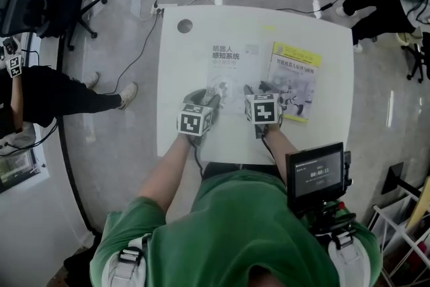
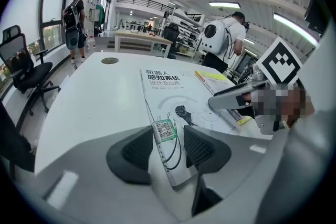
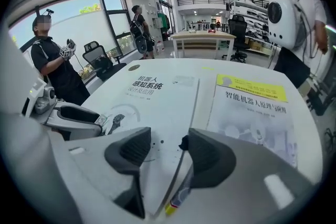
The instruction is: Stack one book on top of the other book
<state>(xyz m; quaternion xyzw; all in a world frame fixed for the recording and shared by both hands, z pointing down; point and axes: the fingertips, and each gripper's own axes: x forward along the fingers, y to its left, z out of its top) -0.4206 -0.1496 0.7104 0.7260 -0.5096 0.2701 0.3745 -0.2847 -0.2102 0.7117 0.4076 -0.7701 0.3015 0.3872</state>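
Left claw [image 2: 169,147], right claw [image 3: 169,152] straddle white book [image 2: 168,93] corners (unpinched).

White book [image 1: 230,70], grey lettering; second book [image 1: 294,80] yellow-banded, pale cover; white table [image 1: 175,77]; green shirt [image 1: 235,225].

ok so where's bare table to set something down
Widest bare table: the strip left of the white book, this side of the disc. A thinner band lies beyond it and the yellow book. Crowded: the near middle, where the left gripper and right gripper straddle the white book's corners.
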